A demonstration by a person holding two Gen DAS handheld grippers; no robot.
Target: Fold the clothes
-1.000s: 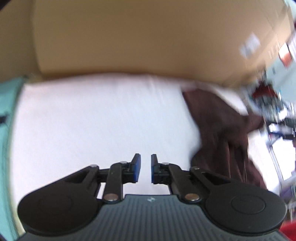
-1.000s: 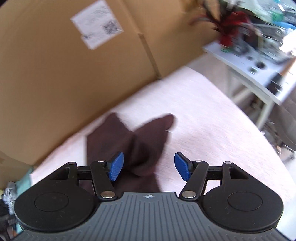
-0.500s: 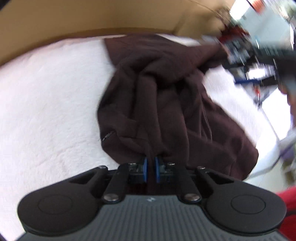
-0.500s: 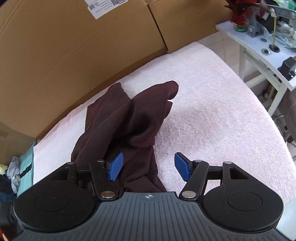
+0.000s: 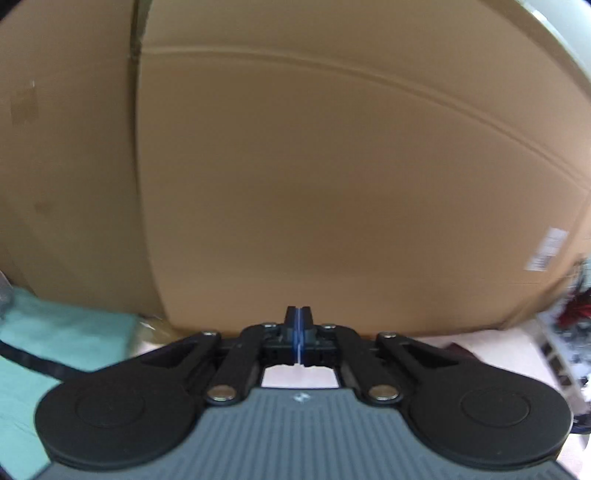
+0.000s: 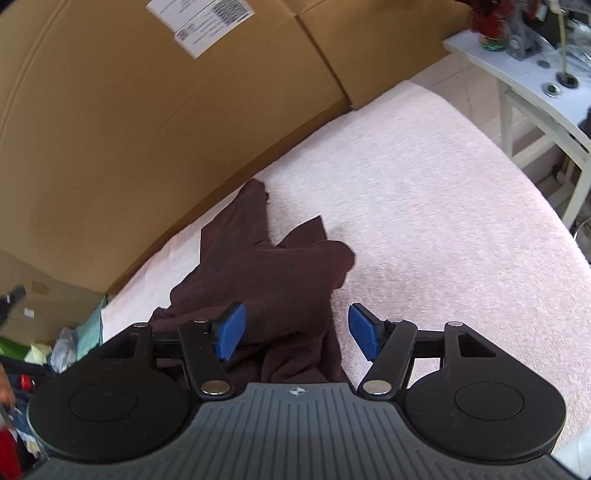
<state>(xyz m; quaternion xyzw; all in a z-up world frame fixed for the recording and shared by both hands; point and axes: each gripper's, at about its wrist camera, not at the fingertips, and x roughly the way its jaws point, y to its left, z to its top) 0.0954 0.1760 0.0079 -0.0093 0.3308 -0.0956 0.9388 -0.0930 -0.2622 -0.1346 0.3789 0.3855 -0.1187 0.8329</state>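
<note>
A dark brown garment (image 6: 269, 273) lies crumpled on the pale pink towel-covered surface (image 6: 443, 206) in the right wrist view. My right gripper (image 6: 293, 328) is open, hovering above the garment's near part, with nothing between its blue pads. In the left wrist view my left gripper (image 5: 298, 325) is shut with its pads pressed together and nothing visible between them. It is raised and faces the cardboard. A small dark corner of the garment (image 5: 461, 349) shows at its right.
Large cardboard boxes (image 5: 332, 166) stand along the far edge of the surface, with a shipping label (image 6: 201, 22) on one. A white side table (image 6: 524, 70) with clutter stands at the right. A teal cloth (image 5: 55, 332) lies at the left.
My left gripper has risen and tilted up from the garment to face the cardboard, still shut. The right gripper moved closer over the garment. The garment's shape has shifted.
</note>
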